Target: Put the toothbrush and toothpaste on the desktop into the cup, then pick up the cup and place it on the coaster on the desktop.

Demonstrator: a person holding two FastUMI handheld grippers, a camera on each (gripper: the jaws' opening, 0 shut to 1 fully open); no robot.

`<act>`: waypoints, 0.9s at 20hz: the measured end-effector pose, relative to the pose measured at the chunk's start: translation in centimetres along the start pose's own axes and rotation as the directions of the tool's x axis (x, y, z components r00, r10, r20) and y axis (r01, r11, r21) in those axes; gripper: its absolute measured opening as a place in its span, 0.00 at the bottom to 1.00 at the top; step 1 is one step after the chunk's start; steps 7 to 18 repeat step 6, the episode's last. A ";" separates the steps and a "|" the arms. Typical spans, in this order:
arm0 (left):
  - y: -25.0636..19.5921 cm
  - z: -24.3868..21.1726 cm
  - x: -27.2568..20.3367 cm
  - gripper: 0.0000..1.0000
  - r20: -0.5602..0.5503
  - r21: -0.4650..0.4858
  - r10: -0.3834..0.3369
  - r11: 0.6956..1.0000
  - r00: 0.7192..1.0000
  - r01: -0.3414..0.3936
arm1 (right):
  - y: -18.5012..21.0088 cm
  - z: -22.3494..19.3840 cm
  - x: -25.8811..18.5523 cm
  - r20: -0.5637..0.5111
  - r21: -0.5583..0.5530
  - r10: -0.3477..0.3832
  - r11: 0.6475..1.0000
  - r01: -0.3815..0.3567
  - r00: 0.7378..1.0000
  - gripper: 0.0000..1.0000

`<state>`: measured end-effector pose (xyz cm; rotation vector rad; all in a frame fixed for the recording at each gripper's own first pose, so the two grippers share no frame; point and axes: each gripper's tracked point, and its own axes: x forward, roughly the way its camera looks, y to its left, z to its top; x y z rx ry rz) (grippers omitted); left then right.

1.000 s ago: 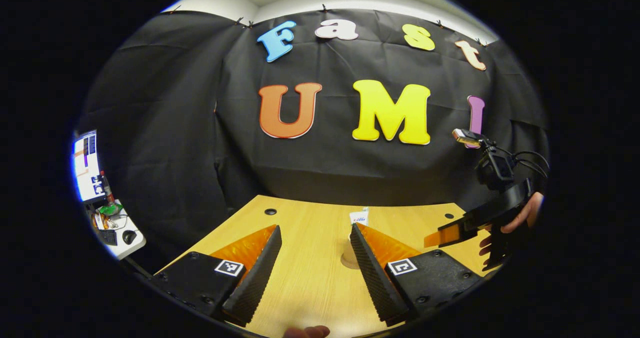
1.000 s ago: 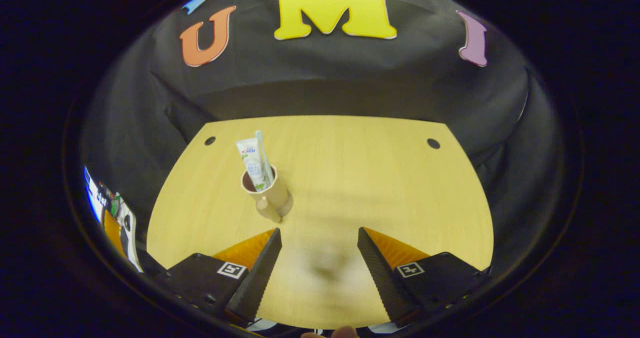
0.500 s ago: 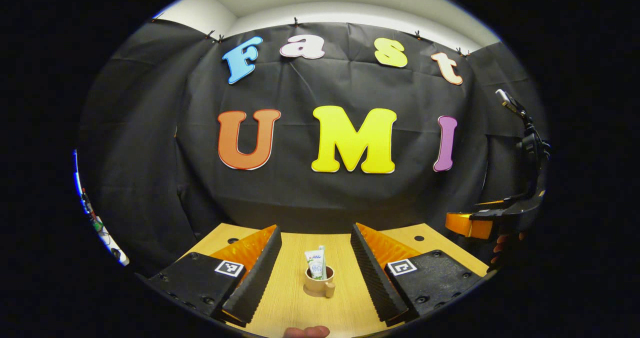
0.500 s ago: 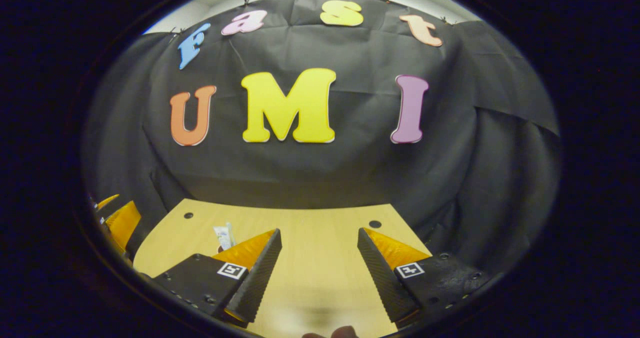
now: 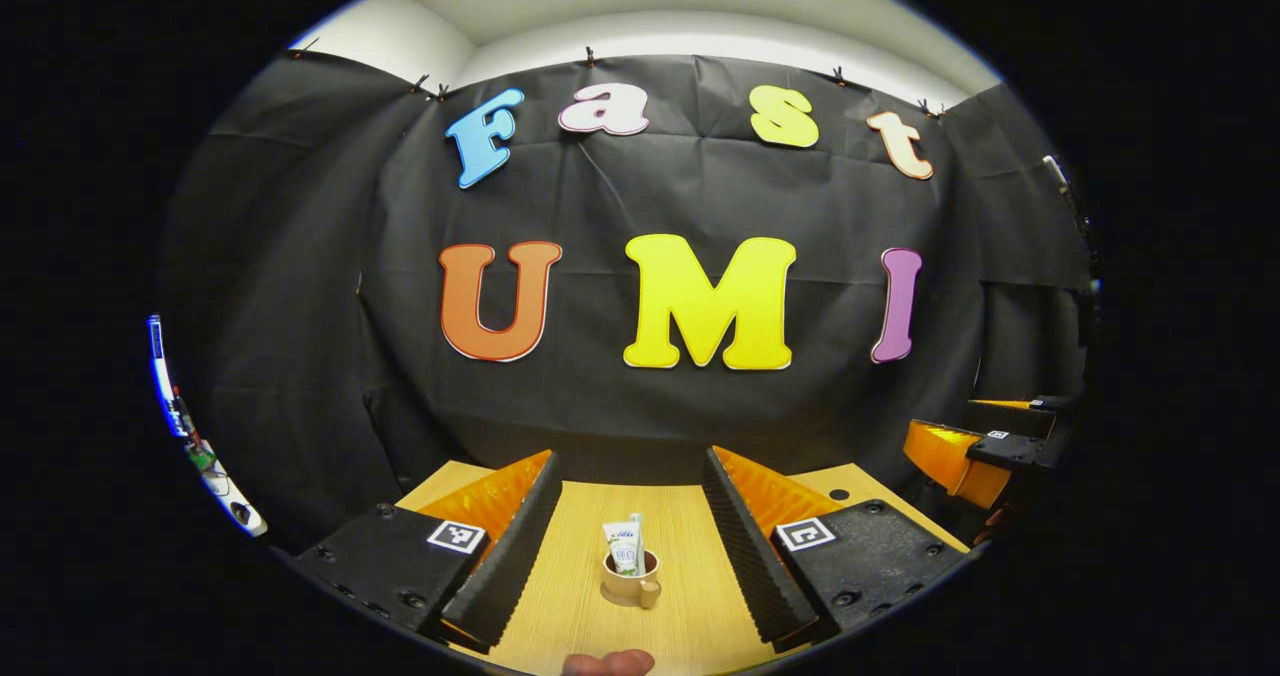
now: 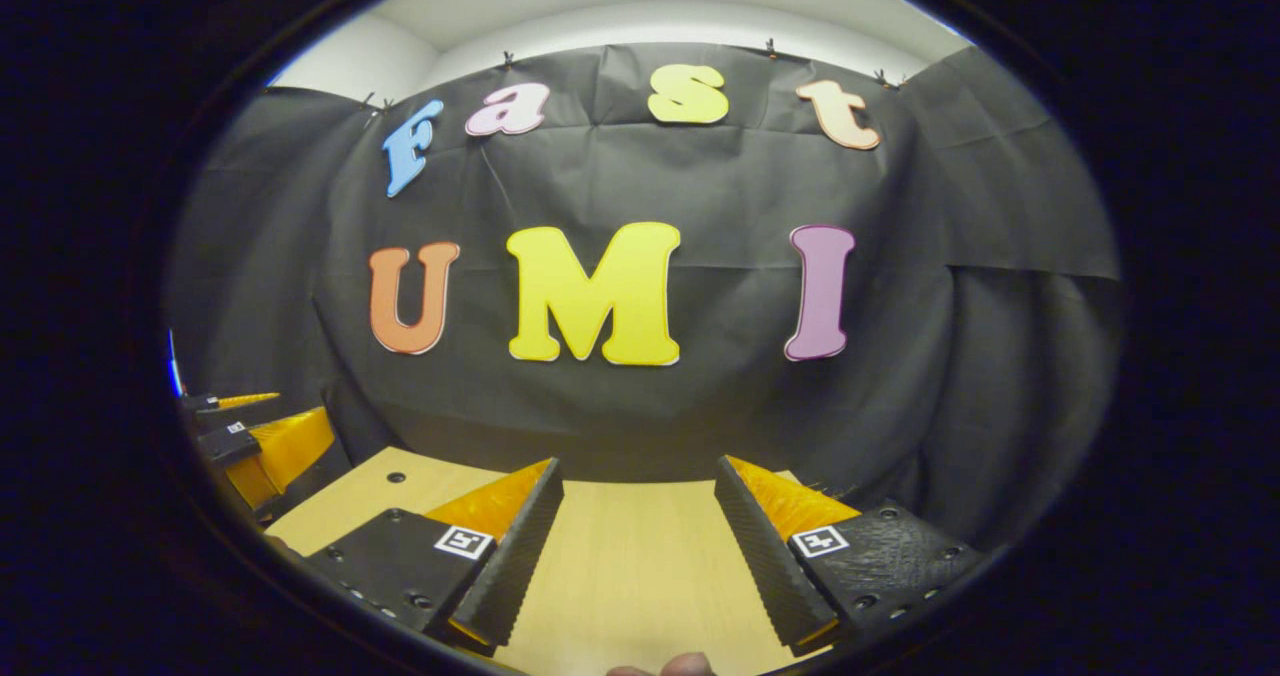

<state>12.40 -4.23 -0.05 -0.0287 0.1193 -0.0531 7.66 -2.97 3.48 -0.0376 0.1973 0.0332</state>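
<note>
- In the left gripper view, the left tool (image 5: pixel 628 501) is seen spread wide, with nothing held between its two fingers (image 5: pixel 515 546).
- The cup (image 5: pixel 628 581) is seen standing upright on the wooden tabletop (image 5: pixel 690 626), framed in the gap between those fingers but apart from both of them.
- A small handle is seen on the cup's near side, turned slightly to the right.
- The toothpaste (image 5: pixel 622 546) is seen standing in the cup, its flat end uppermost; the toothbrush (image 5: pixel 636 528) is seen as a thin pale strip just beside it, also inside the cup.
- Whether the cup rests on a coaster cannot be told from this view; only a faint rim is seen under its base.
- A fingertip of the holding hand (image 5: pixel 608 663) is seen at the bottom edge of the left gripper view.
- At the right edge of the left gripper view, the right tool (image 5: pixel 985 446) is seen well apart from the cup, off the tabletop's right side.
- In the right gripper view, the right tool (image 6: pixel 638 501) is likewise seen spread wide and holding nothing, with bare tabletop (image 6: pixel 630 576) between its fingers (image 6: pixel 520 546).
- At the left edge of that view, the left tool (image 6: pixel 255 436) is seen, held beyond the tabletop's left corner.
</note>
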 end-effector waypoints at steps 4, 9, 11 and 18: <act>-0.3 0.6 0.2 0.93 0.019 0.013 0.003 1.000 1.000 -0.004 | 0.5 1.0 0.1 0.032 -0.004 0.017 1.000 -0.016 0.999 0.93; -0.3 0.7 0.3 1.00 0.021 0.009 0.006 1.000 1.000 -0.006 | 0.8 1.2 0.2 0.035 -0.003 0.028 1.000 -0.028 0.999 0.92; -0.3 0.7 0.3 1.00 0.021 0.009 0.006 1.000 1.000 -0.006 | 0.8 1.2 0.2 0.035 -0.003 0.028 1.000 -0.028 0.999 0.92; -0.3 0.7 0.3 1.00 0.021 0.009 0.006 1.000 1.000 -0.006 | 0.8 1.2 0.2 0.035 -0.003 0.028 1.000 -0.028 0.999 0.92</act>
